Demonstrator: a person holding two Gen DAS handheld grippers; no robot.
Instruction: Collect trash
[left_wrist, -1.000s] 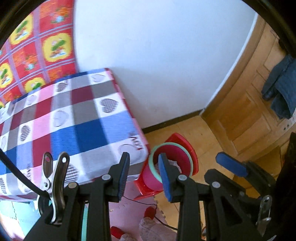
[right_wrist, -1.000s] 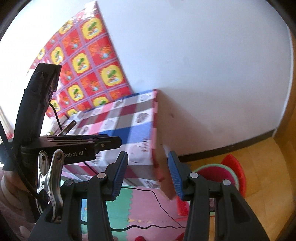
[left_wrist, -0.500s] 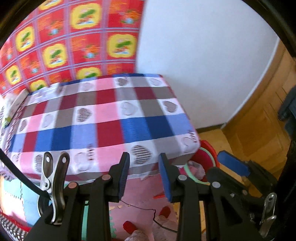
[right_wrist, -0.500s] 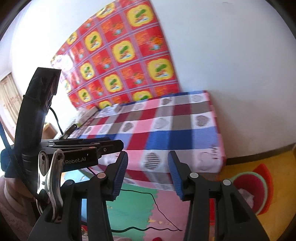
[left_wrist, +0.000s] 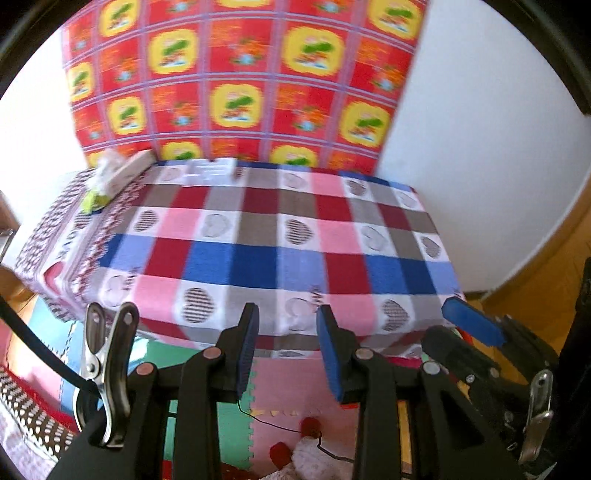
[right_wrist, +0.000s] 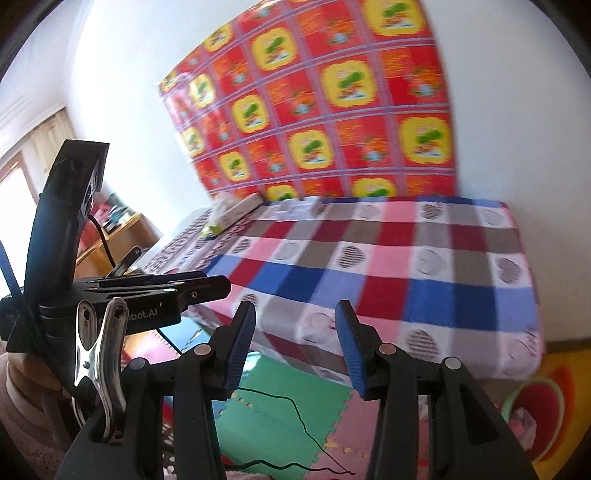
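- We see the bed (left_wrist: 295, 236) against the wall hanging (left_wrist: 236, 81) behind it.
- Tissue box (left_wrist: 122, 173) sits on the bed's far-left corner.
- Foam floor mat (right_wrist: 280, 402) lies before the bed, a thin cable (right_wrist: 295, 413) across it.
- Bin (right_wrist: 535, 406) stands on the floor, right of the bed's near corner.

Both grippers held up, jaws parted, nothing between them.

The left gripper (left_wrist: 284, 350) tilts downward, its two blue-padded fingers (left_wrist: 246, 347) set a moderate gap apart with no object in the gap. The right gripper (right_wrist: 293, 347) also tilts downward, less steeply, with a somewhat wider gap between its blue pads (right_wrist: 351, 347), likewise bare. In the left wrist view the right gripper shows at the right edge; in the right wrist view the left gripper shows at the left edge, held by a hand in a pale sleeve (right_wrist: 22, 417).
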